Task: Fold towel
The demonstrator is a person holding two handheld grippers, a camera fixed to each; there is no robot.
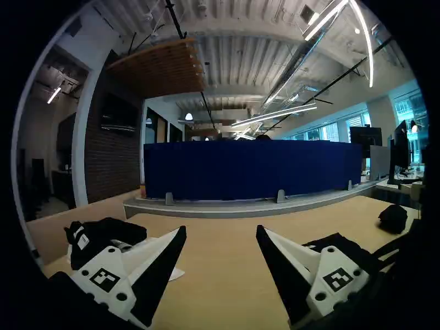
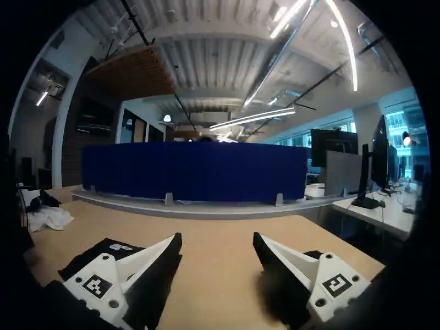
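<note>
In the left gripper view my left gripper is open and low over the wooden table, with nothing between its fingers. A black towel with a white tag lies crumpled behind its left finger. More black cloth lies behind its right finger. In the right gripper view my right gripper is also open and holds nothing. A flat black towel with a white label lies under and behind its left finger. A dark cloth sits beside its right finger.
A blue partition on a grey ledge closes off the table's far side. A small black bundle rests at the right. White cloth lies far left in the right gripper view. Monitors stand on a desk to the right.
</note>
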